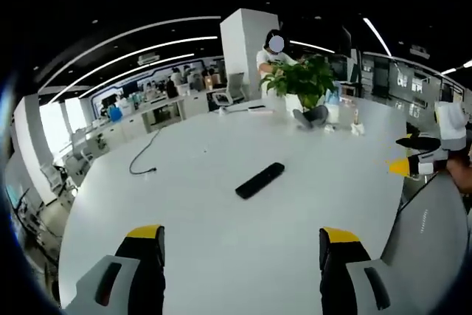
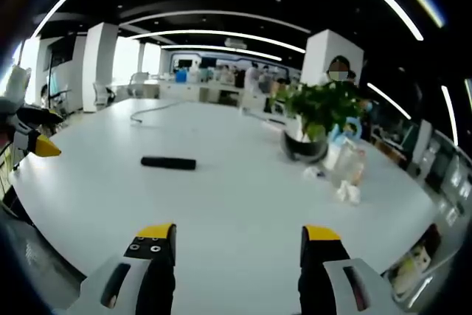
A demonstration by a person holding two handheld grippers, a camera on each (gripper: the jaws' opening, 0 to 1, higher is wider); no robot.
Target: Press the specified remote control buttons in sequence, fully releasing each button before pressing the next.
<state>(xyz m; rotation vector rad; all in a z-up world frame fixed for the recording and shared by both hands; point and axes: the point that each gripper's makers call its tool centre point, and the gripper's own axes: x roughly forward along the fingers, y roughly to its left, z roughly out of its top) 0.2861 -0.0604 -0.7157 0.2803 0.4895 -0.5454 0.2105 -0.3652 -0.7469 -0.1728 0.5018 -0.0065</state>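
I cannot read any buttons on the remote control [image 1: 260,180]; from my left gripper [image 1: 242,245] it is just a dark bar lying flat on the white table [image 1: 199,226], ahead of the jaws and well apart from them. My left jaws stand wide apart with nothing between them, their lower parts cut off by the edge of the view. My right gripper [image 2: 237,245] is likewise spread and empty, with the remote control [image 2: 168,162] ahead and off to its left. Beyond the remote, a potted plant [image 1: 304,86] partly hides a seated person [image 1: 271,53]. Small white items beside the plant [image 2: 345,171] are too blurred to name. A dark cable [image 1: 144,154] trails across the far table. Nothing lies between either gripper and the remote.
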